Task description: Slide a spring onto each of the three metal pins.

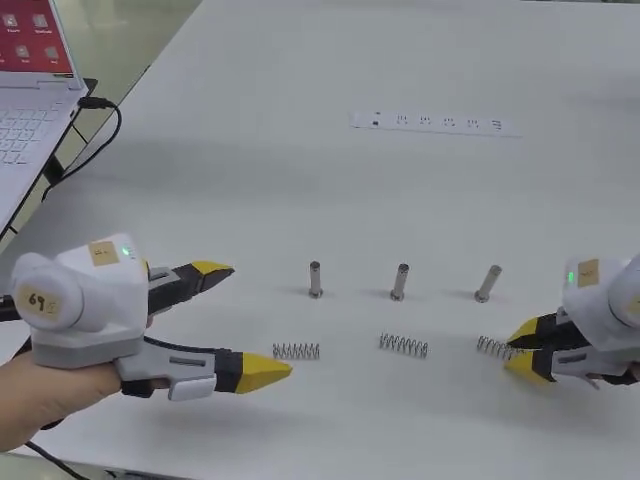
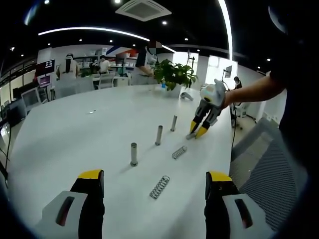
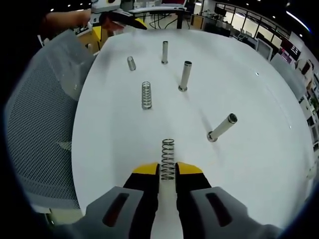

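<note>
Because each spring is a thin open coil of wire, I judge it very light, springy along its length and apt to roll or shoot out of a hard pinch. The sound place to take it is therefore across the coils near one end, leaving the rest of the bore free to go over a pin. That is about how the right gripper [image 3: 167, 172] stands: its jaws are narrow, no wider than the coil, with the near end of the right spring [image 3: 168, 152] between the yellow tips. The spring itself lies flat on the white table [image 1: 300, 180], just in front of the right pin [image 1: 488, 283]. The middle spring [image 1: 403, 345] and the left spring [image 1: 296, 351] lie loose on the table, each just before its own standing pin, the middle pin [image 1: 400, 282] and the left pin [image 1: 315, 280]. All three pins are bare. The left gripper [image 1: 238, 320] hovers beside the left spring with its jaws spread wide and nothing between them. The pins look stiff and smooth, but they seem merely to stand on the table, so a spring brought down off-axis could tip one. A light squeeze, enough to hold without flattening the coils, seems right.
</note>
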{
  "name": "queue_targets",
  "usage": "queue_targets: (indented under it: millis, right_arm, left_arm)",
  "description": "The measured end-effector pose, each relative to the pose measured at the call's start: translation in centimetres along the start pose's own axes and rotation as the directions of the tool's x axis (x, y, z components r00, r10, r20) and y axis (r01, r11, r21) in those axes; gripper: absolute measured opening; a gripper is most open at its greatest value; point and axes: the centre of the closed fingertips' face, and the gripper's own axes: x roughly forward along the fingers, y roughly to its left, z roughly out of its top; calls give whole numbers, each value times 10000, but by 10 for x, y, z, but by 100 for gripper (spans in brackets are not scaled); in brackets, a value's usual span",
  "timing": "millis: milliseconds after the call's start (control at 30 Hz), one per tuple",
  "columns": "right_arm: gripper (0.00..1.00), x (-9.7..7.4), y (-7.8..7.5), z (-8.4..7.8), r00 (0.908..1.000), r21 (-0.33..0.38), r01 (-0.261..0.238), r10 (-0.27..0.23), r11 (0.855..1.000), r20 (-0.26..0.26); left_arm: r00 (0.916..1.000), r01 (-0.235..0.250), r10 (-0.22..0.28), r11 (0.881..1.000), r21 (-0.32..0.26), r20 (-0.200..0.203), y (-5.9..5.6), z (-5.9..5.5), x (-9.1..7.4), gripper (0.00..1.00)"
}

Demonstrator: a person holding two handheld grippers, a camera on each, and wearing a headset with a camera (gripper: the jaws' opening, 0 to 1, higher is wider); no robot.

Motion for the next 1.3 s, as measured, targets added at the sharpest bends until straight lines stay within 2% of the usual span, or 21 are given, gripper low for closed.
queue_targets:
  millis: [333,433,833,967,1300]
  right_arm:
    - [8,-2,-3,1,9998,-20,150,-150,9999,130]
    - [8,-6,-4,6,9994,130,139,-143,9998,308]
    - [8,-19,-3,30,9976,-308,234,-214,9993,654]
    - [8,-21,0,38,9972,-543,219,-179,9983,728]
    - [8,-22,8,61,9943,-925,84,15,9957,1067]
  left_arm:
    - [9999,112,-112,9999,11,40,-6,2,2,80]
    - [9998,171,-171,9998,55,47,-9,3,3,80]
    - [9986,484,-490,9985,266,197,-24,12,8,78]
    - [9973,723,-726,9966,397,61,-28,12,12,74]
    - [9925,1218,-1225,9890,842,31,-34,26,25,69]
